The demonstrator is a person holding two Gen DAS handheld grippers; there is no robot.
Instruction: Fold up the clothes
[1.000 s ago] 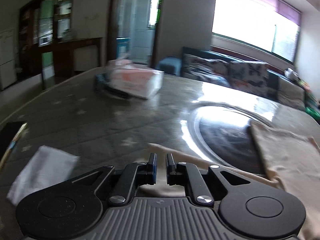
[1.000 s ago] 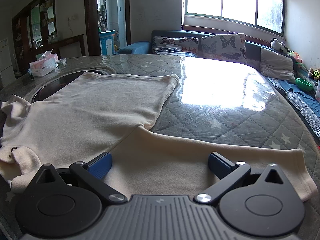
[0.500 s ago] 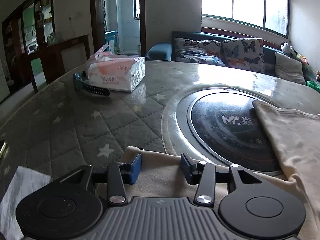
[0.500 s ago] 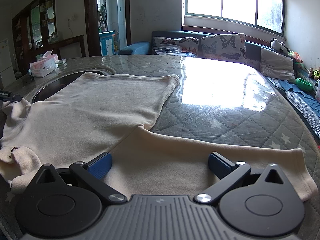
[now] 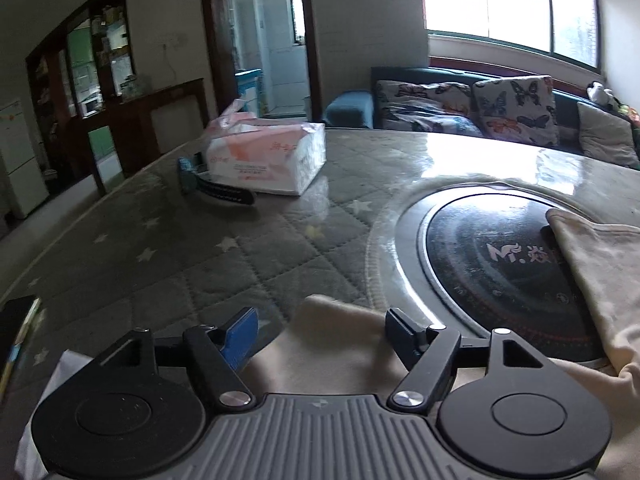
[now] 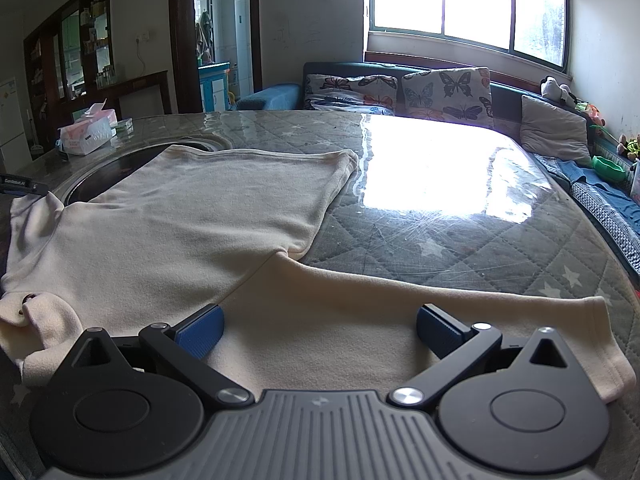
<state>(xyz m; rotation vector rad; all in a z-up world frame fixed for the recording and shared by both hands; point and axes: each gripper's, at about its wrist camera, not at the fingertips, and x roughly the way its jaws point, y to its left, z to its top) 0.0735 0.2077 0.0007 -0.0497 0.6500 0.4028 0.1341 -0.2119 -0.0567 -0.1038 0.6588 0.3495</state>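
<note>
— Left tool [image 5: 320,334] spread over one sleeve end; right tool [image 6: 320,330] spread above the other sleeve [image 6: 440,320].
— Shirt [image 6: 180,232] flat on surface [image 6: 460,224]; no fold yet, all remaining.

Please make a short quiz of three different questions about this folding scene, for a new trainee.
1. True or false: the left hand-held gripper is shut on the cream shirt.
2. Which object stands beside the tissue box? A) a dark strap B) a cup C) a shoe
3. Fill in: the sleeve under the right hand-held gripper lies ____ on the table.

Key: 1 false; 2 A; 3 flat
</note>
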